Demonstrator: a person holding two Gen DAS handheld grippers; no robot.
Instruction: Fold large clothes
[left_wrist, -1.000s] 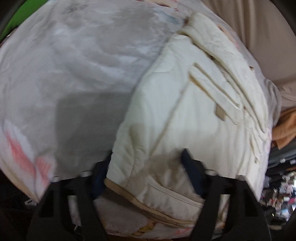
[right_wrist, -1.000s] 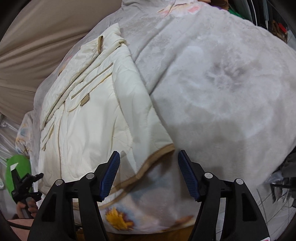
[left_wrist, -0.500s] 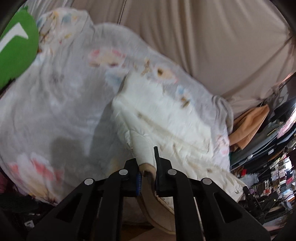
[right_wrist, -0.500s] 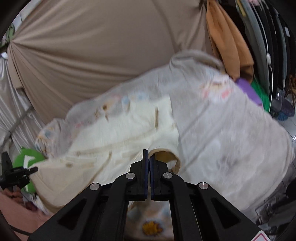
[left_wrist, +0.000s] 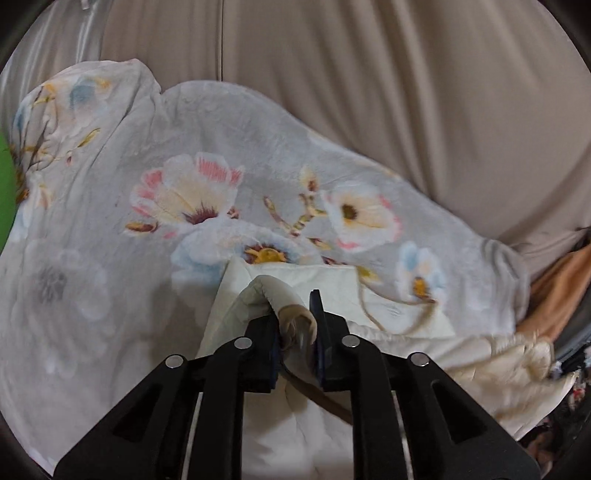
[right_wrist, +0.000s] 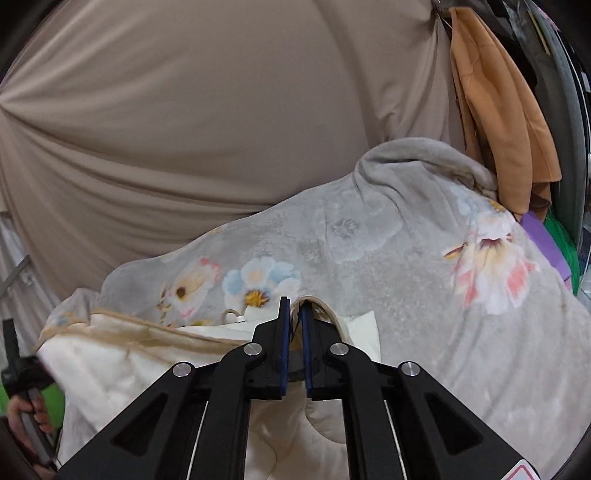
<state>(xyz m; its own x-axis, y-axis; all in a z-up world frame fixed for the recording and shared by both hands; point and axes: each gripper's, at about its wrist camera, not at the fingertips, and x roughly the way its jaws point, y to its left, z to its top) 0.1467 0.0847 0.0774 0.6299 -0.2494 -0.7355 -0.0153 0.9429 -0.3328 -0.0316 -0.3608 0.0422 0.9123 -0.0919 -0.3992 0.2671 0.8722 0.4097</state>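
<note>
Cream quilted jacket (left_wrist: 332, 295) is hanging from both tools: we are clamping the left tool (left_wrist: 297, 325) and right tool (right_wrist: 293, 325) on its tan hem, the body trailing below and ahead onto the floral blanket (left_wrist: 110, 258), hem stretching sideways between them.

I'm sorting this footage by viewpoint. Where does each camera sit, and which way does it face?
Left wrist: rides the left gripper, looking along its fingers down over the cream jacket they pinch, toward the floral blanket and beige curtain.
Right wrist: rides the right gripper, fingers clamping the jacket's tan hem; the person's left hand shows at the lower left.
Shared: jacket, blanket, curtain, orange cloth.
</note>
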